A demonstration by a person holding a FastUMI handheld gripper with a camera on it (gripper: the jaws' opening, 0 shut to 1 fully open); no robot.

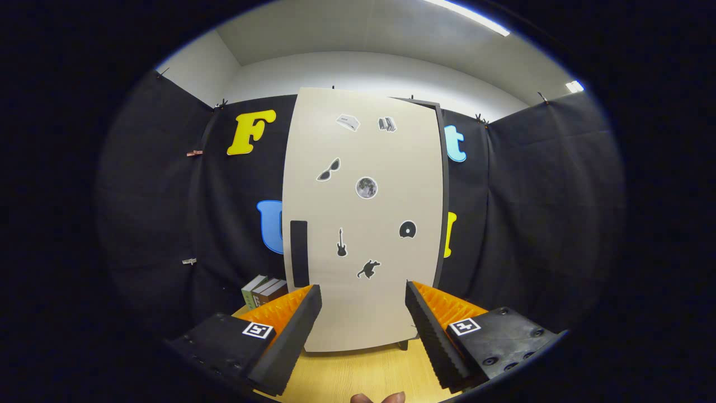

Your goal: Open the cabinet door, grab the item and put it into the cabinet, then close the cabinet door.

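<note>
Where the wooden tabletop (358, 375) meets the booth wall, a small row of books (263, 291) stands at the cabinet's left foot, just beyond the left finger; if these are the item to stow, they sit outside the cabinet. Next rightward comes the cabinet door (363, 218), pale and tall, facing the gripper and lying over the cabinet front. A dark vertical handle (299, 253) sits near its left edge, just above the left finger's tip. The gripper (363, 299) is released: fingers spread wide, nothing between them, the lower door panel showing in the gap. At the far right, the dark cabinet side (444, 196) shows as a thin strip past the door's edge.

The door shut fits two stages: before opening, or after closing with something already inside. The interior is hidden, so I cannot tell which.

Risks, as judgement: a finger could slip off the narrow handle, and a hard tug might shift the cabinet on the table.

Writing: none readable. The door carries picture stickers only: sunglasses, moon, guitar, disc, an animal. Book spines too small to read.
</note>
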